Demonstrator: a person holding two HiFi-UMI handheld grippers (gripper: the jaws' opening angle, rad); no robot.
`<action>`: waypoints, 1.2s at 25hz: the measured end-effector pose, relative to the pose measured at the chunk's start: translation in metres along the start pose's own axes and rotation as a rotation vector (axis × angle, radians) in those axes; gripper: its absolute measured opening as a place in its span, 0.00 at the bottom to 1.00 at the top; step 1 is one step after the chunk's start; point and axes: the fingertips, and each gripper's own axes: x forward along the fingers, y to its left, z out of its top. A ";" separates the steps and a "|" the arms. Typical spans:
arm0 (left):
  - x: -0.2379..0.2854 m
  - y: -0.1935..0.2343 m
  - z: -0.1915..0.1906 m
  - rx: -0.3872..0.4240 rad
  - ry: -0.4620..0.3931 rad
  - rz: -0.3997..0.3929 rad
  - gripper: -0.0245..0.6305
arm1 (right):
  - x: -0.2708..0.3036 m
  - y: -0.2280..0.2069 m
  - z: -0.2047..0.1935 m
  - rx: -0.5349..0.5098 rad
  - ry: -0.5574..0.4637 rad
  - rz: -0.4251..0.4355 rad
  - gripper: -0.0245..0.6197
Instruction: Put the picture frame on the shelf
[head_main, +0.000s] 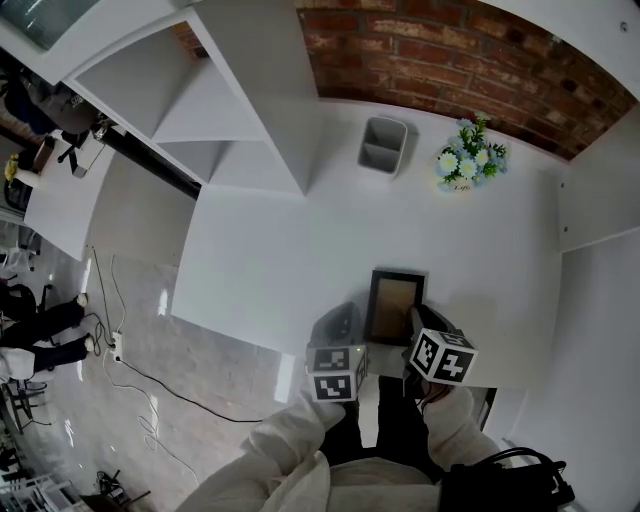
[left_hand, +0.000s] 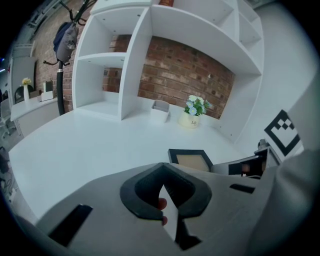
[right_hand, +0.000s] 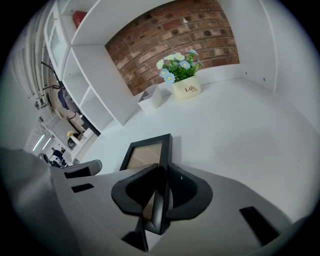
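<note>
White shelf at the far left of the tabletop, well apart from the work. Next, the left hand-held gripper sits at the near edge, jaws pressed together on nothing. Just right of it the black picture frame lies on the tabletop. The right hand-held gripper is clamped on its right rail. Judgement: a one-rail grip invites swing, so lift slowly, keep the frame level and carry it left, clear of the shelf dividers.
</note>
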 end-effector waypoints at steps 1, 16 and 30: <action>-0.002 0.001 0.001 0.001 -0.003 0.001 0.04 | -0.003 0.002 0.003 -0.011 -0.015 0.000 0.15; -0.050 -0.016 0.094 0.063 -0.227 -0.057 0.04 | -0.086 0.050 0.108 -0.104 -0.347 0.024 0.15; -0.129 -0.049 0.217 0.193 -0.513 -0.111 0.04 | -0.192 0.113 0.207 -0.213 -0.682 0.045 0.15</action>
